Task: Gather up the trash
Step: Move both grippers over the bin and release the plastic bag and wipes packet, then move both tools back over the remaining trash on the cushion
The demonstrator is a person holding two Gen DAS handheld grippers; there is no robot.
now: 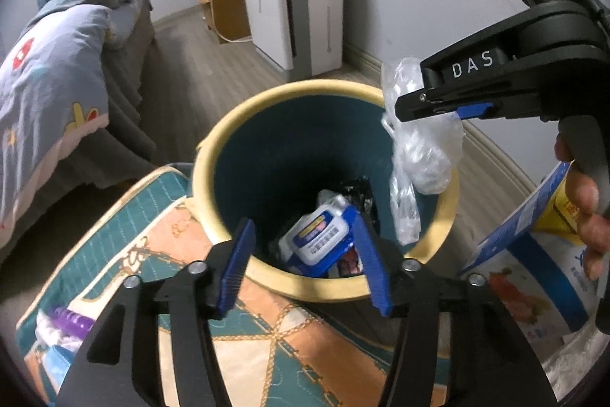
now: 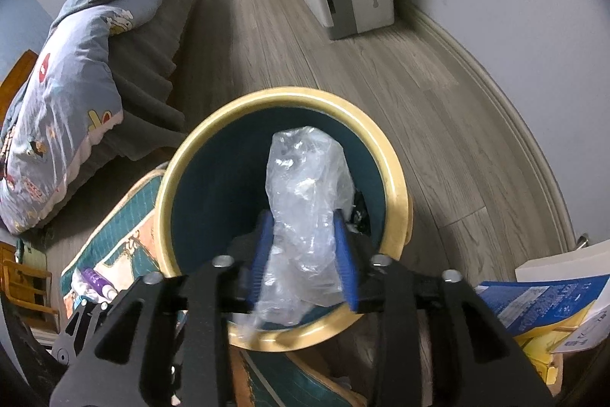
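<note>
Blue-padded fingers of my left gripper (image 1: pixel 305 266) stand spread with nothing between them, poised over the round cream-rimmed, teal-walled waste bin (image 1: pixel 225 147); I judge they hover there because a blue-and-white wipes packet (image 1: pixel 322 235) already lies on the bin's floor, framed between the pads; my right gripper (image 2: pixel 301 254) hangs over the same bin from about two o'clock in the left view, so that whatever it lets go falls inside; a crumpled clear plastic bag (image 2: pixel 305 201) sits between its blue pads, which look parted, though I cannot tell whether they press on the film; that bag dangles above the bin's mouth near its three o'clock rim, not yet down among the rubbish.
</note>
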